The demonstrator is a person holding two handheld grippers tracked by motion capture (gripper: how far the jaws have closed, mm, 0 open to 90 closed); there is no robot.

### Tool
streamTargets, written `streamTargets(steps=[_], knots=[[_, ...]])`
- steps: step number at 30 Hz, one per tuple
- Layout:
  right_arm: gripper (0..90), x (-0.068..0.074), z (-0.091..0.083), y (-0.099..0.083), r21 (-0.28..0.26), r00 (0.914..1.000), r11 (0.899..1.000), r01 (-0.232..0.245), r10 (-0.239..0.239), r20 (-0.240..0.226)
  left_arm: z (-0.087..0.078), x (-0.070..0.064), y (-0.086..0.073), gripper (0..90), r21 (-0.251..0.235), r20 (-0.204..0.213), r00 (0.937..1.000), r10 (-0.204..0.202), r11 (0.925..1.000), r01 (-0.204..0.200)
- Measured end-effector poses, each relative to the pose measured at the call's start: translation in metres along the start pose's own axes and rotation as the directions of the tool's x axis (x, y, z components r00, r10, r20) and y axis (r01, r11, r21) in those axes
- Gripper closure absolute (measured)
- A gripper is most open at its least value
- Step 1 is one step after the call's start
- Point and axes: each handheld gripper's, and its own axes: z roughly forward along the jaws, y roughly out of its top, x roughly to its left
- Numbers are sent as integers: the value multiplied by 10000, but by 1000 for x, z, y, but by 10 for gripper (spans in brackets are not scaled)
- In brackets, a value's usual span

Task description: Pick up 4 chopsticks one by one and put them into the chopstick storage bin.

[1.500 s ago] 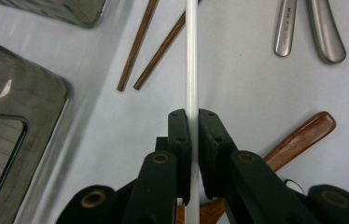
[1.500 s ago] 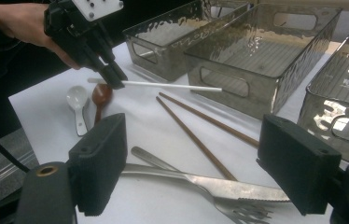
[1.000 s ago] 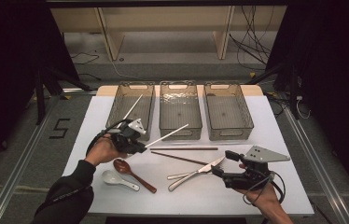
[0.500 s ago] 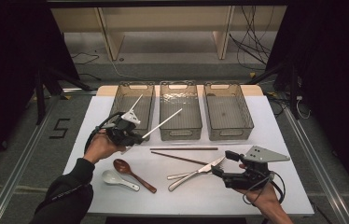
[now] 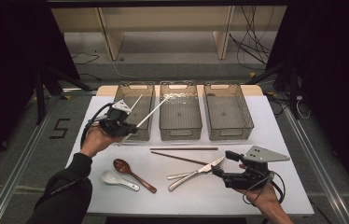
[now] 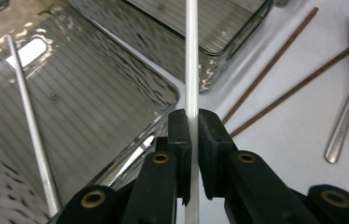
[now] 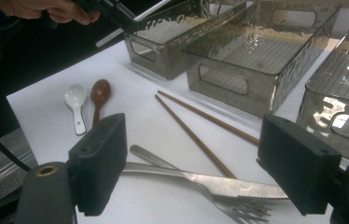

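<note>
My left gripper (image 6: pixel 191 135) has its jaws clamped on a white chopstick (image 5: pixel 151 111), centre-left of the high view, slanting up over the left bin (image 5: pixel 127 93). I judge it light, stiff and slick; a pinch low on the shaft lets it pivot. Left bin already holds one matching stick (image 6: pixel 28 116); middle bin (image 5: pixel 180 130) and right bin (image 5: pixel 228 130) look empty. Right gripper (image 7: pixel 191 170) hangs wide open, holding nothing, above the knife (image 7: pixel 238 185).
</note>
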Motion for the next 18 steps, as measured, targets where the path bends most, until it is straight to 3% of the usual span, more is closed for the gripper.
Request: streamTargets(steps=[10, 18], knots=[[249, -1, 0, 0, 28, 10000, 10000, -57, 57, 15, 5, 26, 14, 838, -228, -466, 9971, -605, 9980, 595], [249, -1, 0, 0, 16, 10000, 10000, -45, 45, 3, 10, 52, 21, 838, -290, -1000, 9863, -1308, 9913, 1285]])
